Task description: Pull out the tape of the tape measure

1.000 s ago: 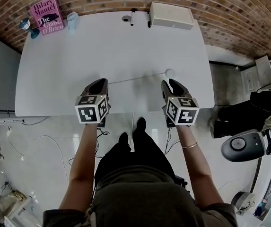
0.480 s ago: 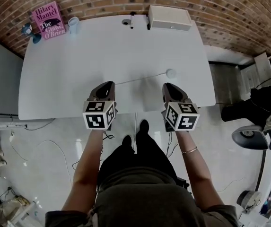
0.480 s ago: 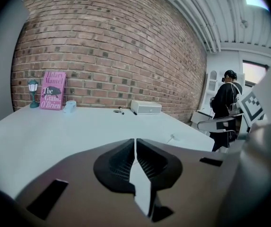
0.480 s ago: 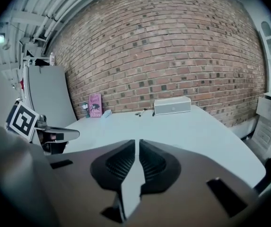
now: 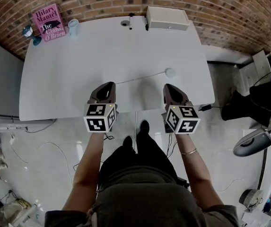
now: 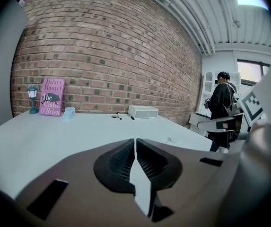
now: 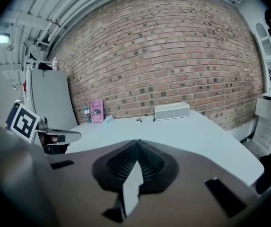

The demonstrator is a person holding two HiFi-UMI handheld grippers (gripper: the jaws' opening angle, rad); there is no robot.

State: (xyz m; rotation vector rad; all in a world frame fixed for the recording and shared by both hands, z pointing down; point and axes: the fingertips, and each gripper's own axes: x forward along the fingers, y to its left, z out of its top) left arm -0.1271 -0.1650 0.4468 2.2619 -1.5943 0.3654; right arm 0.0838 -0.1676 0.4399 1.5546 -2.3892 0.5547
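The tape measure point(image 5: 170, 72) lies on the white table point(image 5: 78, 70) at 12 o'clock from the right gripper point(image 5: 169, 86), its tape point(image 5: 140, 78) drawn out toward 8 o'clock and ending near the left gripper point(image 5: 109, 84). The left gripper's 2 jaws are pressed together on nothing. The right gripper's 2 jaws have just been closing and now meet, empty.

Small round white tape measure point(image 5: 170, 72) on table point(image 5: 78, 56), thin tape point(image 5: 140, 78) out leftward.
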